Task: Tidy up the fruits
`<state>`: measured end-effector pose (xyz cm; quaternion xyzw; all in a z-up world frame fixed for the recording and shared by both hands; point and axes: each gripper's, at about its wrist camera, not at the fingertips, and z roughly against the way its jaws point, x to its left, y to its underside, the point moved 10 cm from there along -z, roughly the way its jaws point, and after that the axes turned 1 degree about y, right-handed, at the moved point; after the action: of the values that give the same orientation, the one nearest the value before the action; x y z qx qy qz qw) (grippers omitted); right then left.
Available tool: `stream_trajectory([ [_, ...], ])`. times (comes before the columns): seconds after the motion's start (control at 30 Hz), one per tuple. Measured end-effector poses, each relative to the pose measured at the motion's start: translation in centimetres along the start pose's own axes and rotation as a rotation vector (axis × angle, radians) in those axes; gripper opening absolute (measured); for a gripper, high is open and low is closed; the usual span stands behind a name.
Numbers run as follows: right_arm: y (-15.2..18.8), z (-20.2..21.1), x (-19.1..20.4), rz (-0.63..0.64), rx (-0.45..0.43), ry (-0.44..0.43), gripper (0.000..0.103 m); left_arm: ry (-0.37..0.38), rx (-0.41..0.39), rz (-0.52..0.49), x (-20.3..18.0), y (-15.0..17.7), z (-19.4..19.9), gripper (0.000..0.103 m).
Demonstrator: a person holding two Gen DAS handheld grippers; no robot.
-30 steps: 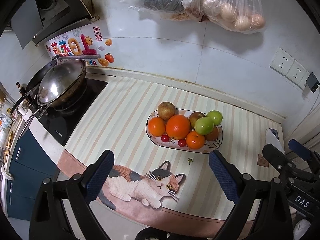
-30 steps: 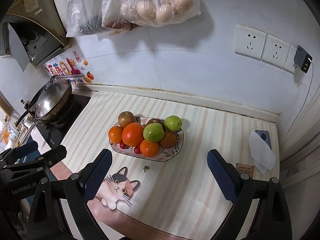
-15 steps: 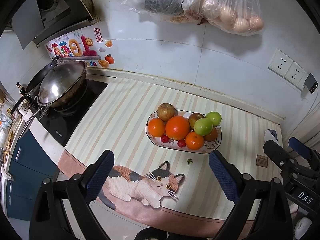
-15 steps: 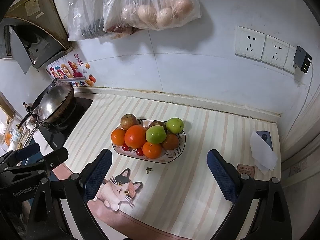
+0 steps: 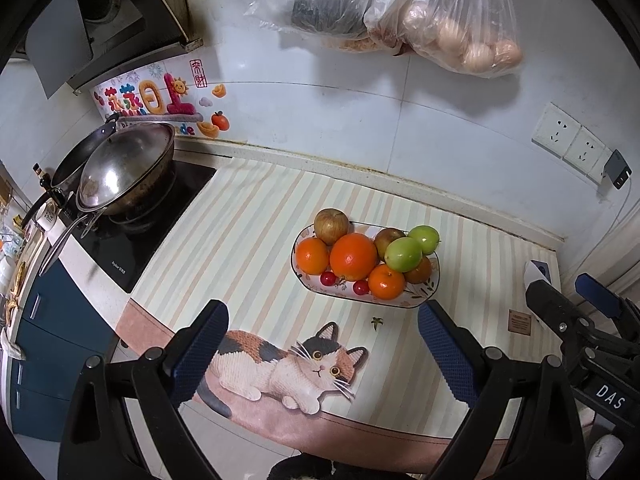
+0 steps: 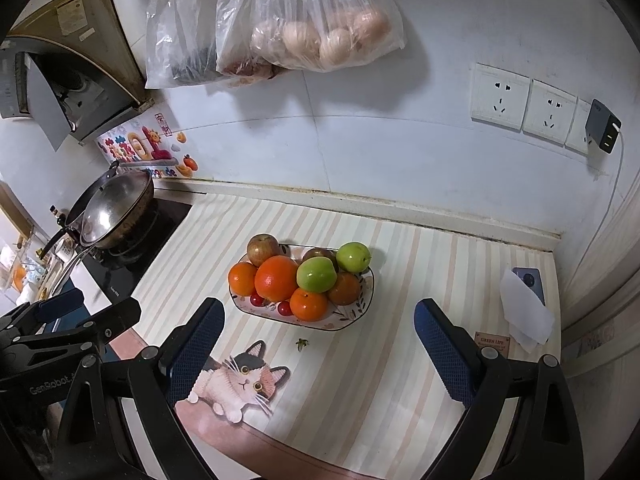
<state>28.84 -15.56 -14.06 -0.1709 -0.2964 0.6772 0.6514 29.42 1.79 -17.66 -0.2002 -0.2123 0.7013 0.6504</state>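
One oval dish (image 5: 425, 299) carries the fruit. In it sit three oranges, the biggest (image 5: 353, 256) in the middle, with two green apples (image 5: 403, 254), two reddish-brown apples (image 5: 331, 225), one brownish fruit (image 5: 419, 271) and two small red cherries (image 5: 328, 278). One small green stem (image 5: 376, 322) lies on the one cat-print mat (image 5: 256, 240). Two tools are in view, the left tool (image 5: 322, 354) and the right tool (image 6: 317, 352).

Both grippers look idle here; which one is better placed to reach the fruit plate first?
Probably the right gripper: the oval patterned fruit plate sits centred between its open jaws. From the left gripper, equally open and empty, the plate sits off toward the right finger. The margin is small.
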Motion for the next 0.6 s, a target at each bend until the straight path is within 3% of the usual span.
stream_trajectory([
  [0.6, 0.5, 1.2, 0.1, 0.001, -0.013, -0.005, 0.098, 0.003, -0.013, 0.016, -0.1, 0.3, 1.2, 0.097],
])
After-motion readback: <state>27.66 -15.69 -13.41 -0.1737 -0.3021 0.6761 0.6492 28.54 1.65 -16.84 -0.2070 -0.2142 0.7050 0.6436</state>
